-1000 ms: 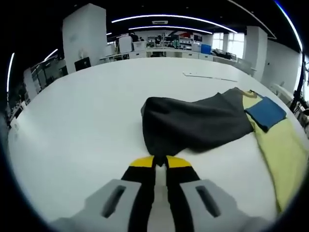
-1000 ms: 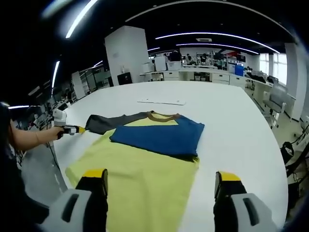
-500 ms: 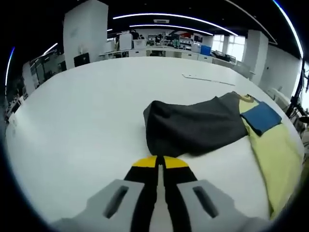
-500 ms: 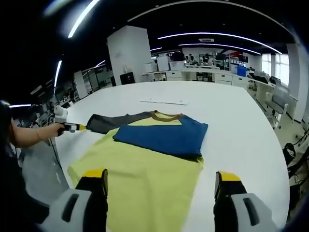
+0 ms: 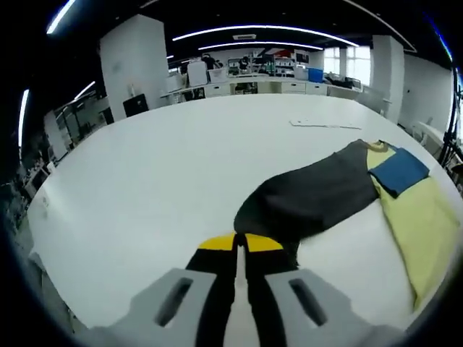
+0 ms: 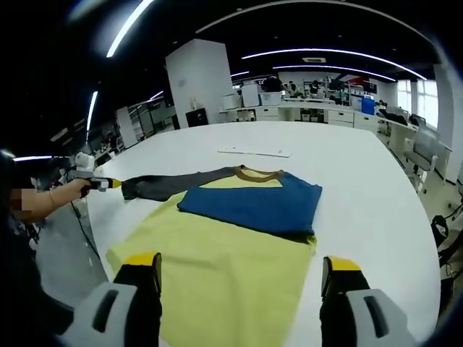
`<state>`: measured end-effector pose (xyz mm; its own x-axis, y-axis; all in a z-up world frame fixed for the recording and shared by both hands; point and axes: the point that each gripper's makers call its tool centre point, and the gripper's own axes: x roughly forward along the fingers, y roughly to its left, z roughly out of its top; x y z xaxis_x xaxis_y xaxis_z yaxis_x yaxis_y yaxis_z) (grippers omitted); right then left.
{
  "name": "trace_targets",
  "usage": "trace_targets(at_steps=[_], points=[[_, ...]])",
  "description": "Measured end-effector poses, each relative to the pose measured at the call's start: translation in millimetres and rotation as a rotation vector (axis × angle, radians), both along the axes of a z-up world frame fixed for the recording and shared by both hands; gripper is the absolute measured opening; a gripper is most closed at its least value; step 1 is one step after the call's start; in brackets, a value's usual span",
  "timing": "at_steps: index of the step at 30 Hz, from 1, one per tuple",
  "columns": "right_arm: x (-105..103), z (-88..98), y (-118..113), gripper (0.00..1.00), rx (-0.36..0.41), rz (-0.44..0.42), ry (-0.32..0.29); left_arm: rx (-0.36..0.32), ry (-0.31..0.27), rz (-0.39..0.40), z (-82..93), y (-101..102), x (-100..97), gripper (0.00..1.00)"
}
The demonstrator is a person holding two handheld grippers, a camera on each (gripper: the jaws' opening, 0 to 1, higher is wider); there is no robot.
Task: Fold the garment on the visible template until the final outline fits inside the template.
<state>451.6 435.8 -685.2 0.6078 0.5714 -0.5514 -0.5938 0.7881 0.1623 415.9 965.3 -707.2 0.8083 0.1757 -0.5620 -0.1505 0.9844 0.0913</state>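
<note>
Left gripper view
Your left tool (image 5: pixel 240 244): the yellow-tipped jaws are pressed together, clenched on the near end of the dark grey sleeve (image 5: pixel 311 199).
Sleeve: it runs from your jaws away to the right, lying stretched on the white counter (image 5: pixel 159 166), and joins the garment (image 5: pixel 412 217) at the far right.
Garment: yellow body at the right edge, with a blue sleeve (image 5: pixel 398 171) folded across its upper part.
Far on the counter: a thin flat white strip (image 5: pixel 324 125) lies well apart from the garment.

Right gripper view
Your right tool (image 6: pixel 241 269): the jaws stand wide apart, released, holding nothing, with the yellow body of the garment (image 6: pixel 224 260) between them.
Garment: it lies flat near the middle of the counter (image 6: pixel 362 181), brown collar (image 6: pixel 259 173) on the far side, the blue sleeve (image 6: pixel 253 206) folded across the chest.
Grey sleeve (image 6: pixel 163 185): stretched out to the left, its end held in your left tool (image 6: pixel 98 183), which your hand (image 6: pixel 61 196) grips at the counter's left edge.
Template: you cannot tell its outline from here.
</note>
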Motion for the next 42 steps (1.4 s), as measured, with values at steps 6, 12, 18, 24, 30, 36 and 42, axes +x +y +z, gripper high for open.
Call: trace_targets(at_steps=[6,12,18,24,30,36,42], points=[[-2.7,4.1,3.6,0.92,0.003,0.003,-0.007,0.024,0.007,0.024,-2.3,12.0,0.4,0.0],[-6.9,4.9,2.6,0.92,-0.001,-0.004,-0.003,0.055,0.029,0.044,-6.8,21.4,2.1,0.03],[-8.3,4.9,0.7,0.92,0.002,-0.014,-0.001,0.033,0.013,0.061,-5.3,21.6,3.8,0.2],[-9.4,6.8,1.0,0.94,0.004,-0.021,-0.006,-0.004,0.022,0.077,-10.5,16.4,-0.6,0.25],[-10.4,10.7,2.0,0.95,0.004,-0.015,-0.017,-0.087,0.007,0.11,-20.8,7.6,-6.9,0.26],[-9.5,11.4,-1.9,0.98,-0.01,-0.006,-0.021,-0.111,0.015,0.122,-26.8,-0.3,-10.4,0.31],[-8.2,11.1,-6.2,0.98,-0.012,-0.008,-0.02,-0.167,0.026,0.176,-36.3,-3.5,-15.0,0.34]])
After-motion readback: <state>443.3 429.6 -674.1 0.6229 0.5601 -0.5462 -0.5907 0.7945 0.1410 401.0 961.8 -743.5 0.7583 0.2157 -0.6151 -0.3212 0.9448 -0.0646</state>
